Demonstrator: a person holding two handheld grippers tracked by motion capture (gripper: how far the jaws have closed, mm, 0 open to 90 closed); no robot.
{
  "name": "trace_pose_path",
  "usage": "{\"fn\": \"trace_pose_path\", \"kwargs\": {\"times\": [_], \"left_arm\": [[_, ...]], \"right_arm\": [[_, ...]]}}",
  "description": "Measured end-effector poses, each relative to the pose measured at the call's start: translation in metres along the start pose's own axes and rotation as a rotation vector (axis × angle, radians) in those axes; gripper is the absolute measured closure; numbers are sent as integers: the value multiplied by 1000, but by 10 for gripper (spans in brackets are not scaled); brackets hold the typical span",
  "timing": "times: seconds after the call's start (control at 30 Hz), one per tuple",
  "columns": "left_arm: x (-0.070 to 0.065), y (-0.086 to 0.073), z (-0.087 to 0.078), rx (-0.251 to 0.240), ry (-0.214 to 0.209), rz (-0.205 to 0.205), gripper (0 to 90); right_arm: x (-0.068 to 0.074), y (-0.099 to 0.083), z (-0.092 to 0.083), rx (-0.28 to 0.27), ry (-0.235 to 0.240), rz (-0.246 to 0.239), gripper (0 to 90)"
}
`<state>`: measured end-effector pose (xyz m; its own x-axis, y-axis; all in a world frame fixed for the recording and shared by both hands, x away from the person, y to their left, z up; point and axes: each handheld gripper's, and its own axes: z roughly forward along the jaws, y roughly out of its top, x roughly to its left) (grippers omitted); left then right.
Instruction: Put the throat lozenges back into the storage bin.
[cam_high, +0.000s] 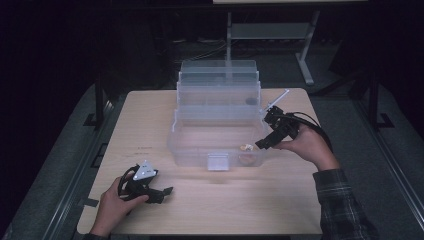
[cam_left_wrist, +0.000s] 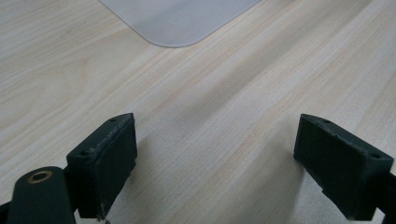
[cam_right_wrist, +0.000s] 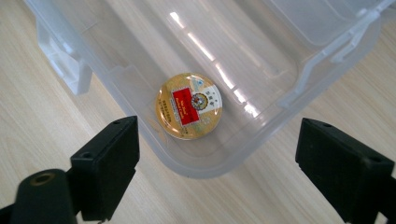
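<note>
A clear plastic tiered box (cam_high: 200, 142) stands open at the table's middle, its upper trays stepped back. A round gold tin with a red label (cam_right_wrist: 189, 106) lies flat in the near right corner of the bottom compartment (cam_high: 246, 148). My right gripper (cam_high: 265, 141) is held at that corner, just outside the wall. In the right gripper view this gripper (cam_right_wrist: 219, 135) is open, its jaws wide apart, the tin beyond them. My left gripper (cam_high: 165, 192) rests low over the table's front left, open (cam_left_wrist: 215, 126), with bare wood between its jaws.
The box's front latch (cam_high: 217, 161) faces the person. A small dark object (cam_high: 251, 100) sits in an upper tray. A rounded corner of clear plastic (cam_left_wrist: 177, 18) shows ahead of the left gripper. A metal stand (cam_high: 305, 60) is behind the wooden table (cam_high: 225, 205).
</note>
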<state>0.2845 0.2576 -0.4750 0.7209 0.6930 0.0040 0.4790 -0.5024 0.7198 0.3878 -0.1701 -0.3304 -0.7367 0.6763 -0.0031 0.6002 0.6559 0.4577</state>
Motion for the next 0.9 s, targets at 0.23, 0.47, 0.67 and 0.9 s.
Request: {"fn": "trace_pose_path", "kwargs": {"times": [0.23, 0.47, 0.67, 0.9], "left_arm": [[0, 0, 0, 1, 0, 1, 123], [0, 0, 0, 0, 0, 0, 123], [0, 0, 0, -1, 0, -2, 123], [0, 0, 0, -2, 0, -3, 123]], "right_arm": [[-2, -12, -4, -17, -9, 12, 16], [-5, -23, -9, -31, -13, 29, 15], [-6, -37, -13, -48, -16, 35, 16], [-7, -53, -12, -80, -17, 47, 15]]}}
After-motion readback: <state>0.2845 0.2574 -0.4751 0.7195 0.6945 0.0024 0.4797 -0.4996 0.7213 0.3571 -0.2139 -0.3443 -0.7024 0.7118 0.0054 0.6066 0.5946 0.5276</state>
